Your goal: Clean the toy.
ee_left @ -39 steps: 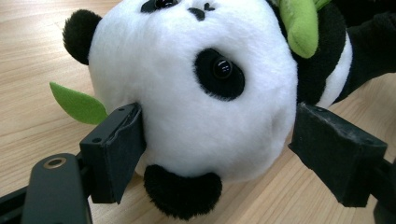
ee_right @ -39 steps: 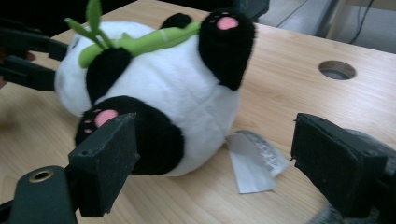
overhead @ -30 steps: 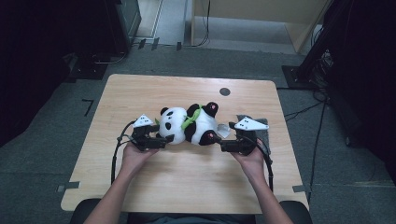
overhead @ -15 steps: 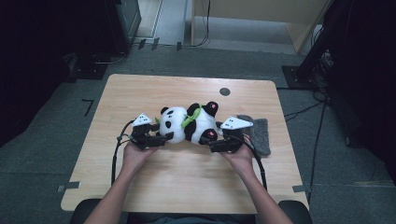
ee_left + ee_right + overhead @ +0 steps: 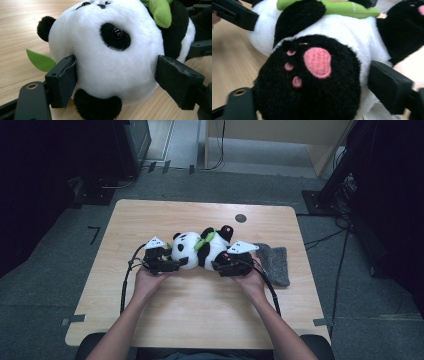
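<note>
We see left claw [image 5: 116, 75] clamped on panda [image 5: 200, 249] head, right claw [image 5: 317, 92] closing round its foot, on tabletop [image 5: 200, 315].

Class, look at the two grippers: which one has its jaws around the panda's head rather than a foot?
The left gripper: its jaws flank the panda's white head, eye patch showing. The right gripper straddles a black foot with pink pads.

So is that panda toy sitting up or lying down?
Lying down: the panda rests sideways on the table, head left, pink-soled foot right.
</note>
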A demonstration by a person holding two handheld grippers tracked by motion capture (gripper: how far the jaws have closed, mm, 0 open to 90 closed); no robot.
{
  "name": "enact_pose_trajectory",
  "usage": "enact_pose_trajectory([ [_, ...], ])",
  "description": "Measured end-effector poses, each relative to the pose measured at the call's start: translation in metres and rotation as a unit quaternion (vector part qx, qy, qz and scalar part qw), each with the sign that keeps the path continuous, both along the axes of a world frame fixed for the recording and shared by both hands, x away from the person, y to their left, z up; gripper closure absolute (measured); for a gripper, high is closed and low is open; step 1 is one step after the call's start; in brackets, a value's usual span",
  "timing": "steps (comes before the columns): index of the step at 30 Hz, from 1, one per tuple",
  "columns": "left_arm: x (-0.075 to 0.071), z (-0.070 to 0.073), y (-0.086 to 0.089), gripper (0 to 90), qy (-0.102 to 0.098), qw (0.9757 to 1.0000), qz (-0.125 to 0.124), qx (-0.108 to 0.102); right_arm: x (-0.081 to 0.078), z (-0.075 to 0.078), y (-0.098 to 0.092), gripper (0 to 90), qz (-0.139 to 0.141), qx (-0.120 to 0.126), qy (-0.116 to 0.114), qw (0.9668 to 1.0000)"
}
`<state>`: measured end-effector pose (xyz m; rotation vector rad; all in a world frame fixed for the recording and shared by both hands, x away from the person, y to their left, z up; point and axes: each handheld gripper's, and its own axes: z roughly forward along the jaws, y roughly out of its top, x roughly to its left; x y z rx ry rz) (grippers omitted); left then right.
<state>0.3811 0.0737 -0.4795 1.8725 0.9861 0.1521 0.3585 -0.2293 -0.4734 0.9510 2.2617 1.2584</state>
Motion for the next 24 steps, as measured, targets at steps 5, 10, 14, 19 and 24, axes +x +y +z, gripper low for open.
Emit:
enact_pose_trajectory([
  [5, 0.006, -0.001, -0.002, 19.6, -0.002, 1.0, 0.0, -0.005, 0.003, -0.001, -0.001, 29.3, -0.016, -0.011, -0.015, 0.9997],
  [10, 0.006, 0.0, 0.001, 17.5, -0.002, 0.9999, -0.006, -0.015, 0.005, 0.003, -0.005, 53.1, -0.027, -0.008, -0.005, 0.9996],
  [14, 0.004, 0.002, 0.001, 12.7, -0.009, 0.9999, -0.013, -0.006, 0.009, 0.012, -0.009, 58.5, -0.027, 0.002, 0.013, 0.9995],
  [19, -0.005, 0.007, 0.004, 9.7, -0.029, 0.9993, -0.02, -0.014, 0.011, 0.025, -0.024, 59.8, -0.037, 0.037, 0.045, 0.9976],
  [24, -0.015, 0.008, 0.006, 7.7, -0.047, 0.998, -0.039, -0.019, 0.003, 0.042, -0.034, 59.7, -0.041, 0.05, 0.043, 0.997],
])
